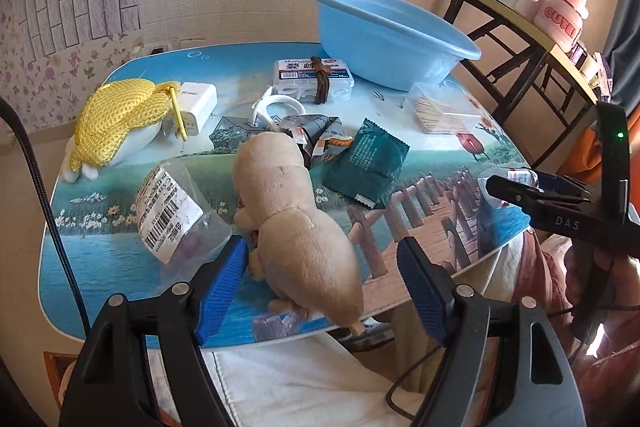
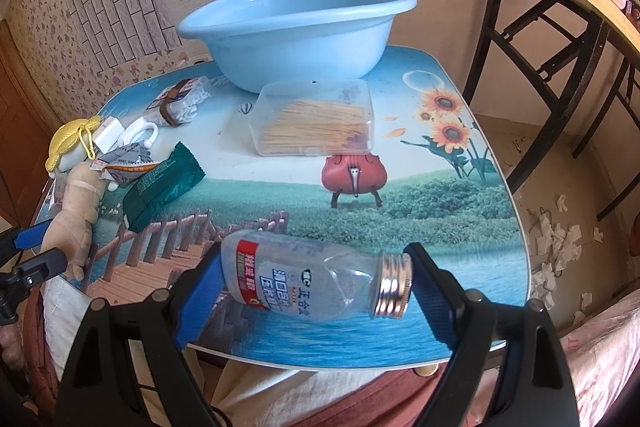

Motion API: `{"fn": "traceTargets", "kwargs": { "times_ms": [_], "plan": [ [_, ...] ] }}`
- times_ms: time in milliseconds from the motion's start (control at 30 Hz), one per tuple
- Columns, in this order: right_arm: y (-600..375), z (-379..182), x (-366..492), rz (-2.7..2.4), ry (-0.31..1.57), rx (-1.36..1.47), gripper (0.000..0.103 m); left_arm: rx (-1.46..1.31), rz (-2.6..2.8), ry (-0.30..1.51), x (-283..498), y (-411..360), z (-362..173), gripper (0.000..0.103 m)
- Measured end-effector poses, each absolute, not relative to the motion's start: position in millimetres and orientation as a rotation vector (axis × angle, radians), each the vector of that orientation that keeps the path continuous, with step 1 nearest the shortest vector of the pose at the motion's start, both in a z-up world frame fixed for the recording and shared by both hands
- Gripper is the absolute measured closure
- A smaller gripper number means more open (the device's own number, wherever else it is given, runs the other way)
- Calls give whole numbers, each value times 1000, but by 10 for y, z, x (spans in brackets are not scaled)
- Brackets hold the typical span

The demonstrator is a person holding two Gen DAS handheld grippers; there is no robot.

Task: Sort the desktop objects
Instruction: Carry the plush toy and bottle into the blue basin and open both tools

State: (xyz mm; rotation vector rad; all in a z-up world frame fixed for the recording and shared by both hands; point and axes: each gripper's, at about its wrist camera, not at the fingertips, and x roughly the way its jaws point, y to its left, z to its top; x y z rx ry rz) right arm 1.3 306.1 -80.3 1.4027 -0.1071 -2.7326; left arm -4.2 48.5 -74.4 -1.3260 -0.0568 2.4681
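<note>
A beige plush toy (image 1: 288,215) lies on the picture-printed table (image 1: 120,279) between the jaws of my left gripper (image 1: 324,291), which is open around its rear end. The toy also shows in the right wrist view (image 2: 76,219). A clear bottle with a silver cap (image 2: 316,275) lies on its side at the table's near edge, lengthwise between the jaws of my right gripper (image 2: 316,303); base and cap are at the blue pads (image 2: 200,303). A light blue basin (image 2: 296,31) stands at the back of the table and also shows in the left wrist view (image 1: 384,35).
On the table: a clear box of toothpicks (image 2: 316,119), a green packet (image 2: 164,183), a torn snack wrapper (image 1: 320,139), a floss-pick box (image 1: 312,75), a white charger (image 1: 196,107), a yellow mesh pouch (image 1: 116,119), a labelled clear bag (image 1: 172,211). A shelf (image 1: 520,11) stands right.
</note>
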Motion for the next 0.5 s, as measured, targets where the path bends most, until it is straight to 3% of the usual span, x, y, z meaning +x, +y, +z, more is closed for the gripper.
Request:
{"fn": "traceTargets", "kwargs": {
  "times_ms": [167,200,233,500],
  "plan": [
    [2996,-858,-9,-2713,-76,1400,15,-1333,2480,-37,-146,532,-829,30],
    [2986,-864,-17,-2710,-68,1400,15,-1332,2484,-23,-152,529,-840,37],
    [2978,-864,-25,-2708,-59,1392,15,-1332,2481,-19,-163,523,-856,53],
    [3061,-813,-42,-2730,-90,1354,15,-1267,2547,-64,-112,362,-654,55]
  ]
}}
